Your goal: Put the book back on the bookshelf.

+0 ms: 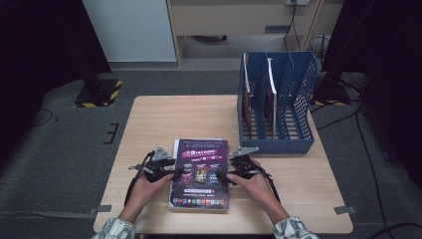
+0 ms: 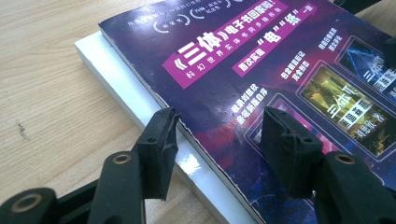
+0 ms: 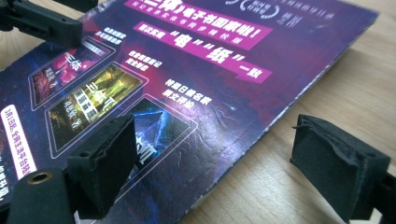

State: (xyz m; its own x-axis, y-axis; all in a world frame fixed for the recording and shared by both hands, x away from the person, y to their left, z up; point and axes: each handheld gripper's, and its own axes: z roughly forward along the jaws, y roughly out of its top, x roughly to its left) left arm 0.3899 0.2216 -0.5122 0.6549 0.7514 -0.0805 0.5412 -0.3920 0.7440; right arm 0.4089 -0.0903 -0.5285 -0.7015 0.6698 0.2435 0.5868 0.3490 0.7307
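Gaping hand-held gripper (image 2: 217, 144) straddling magazine (image 2: 261, 79) edge

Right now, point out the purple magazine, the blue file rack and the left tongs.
purple magazine (image 1: 201, 172): high view, middle of its cover.
blue file rack (image 1: 276, 145): high view, its front wall.
left tongs (image 2: 217, 144): left gripper view, midway between the tips.

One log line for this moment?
left gripper: open, straddling magazine left edge | right gripper: open, straddling right edge | file rack: behind

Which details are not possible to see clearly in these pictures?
- High view: titles of the two books in the blue file rack, too small and edge-on.
- Left gripper view: the white book under the purple magazine, cover hidden by it.
- Right gripper view: magazine's far text, blurred.
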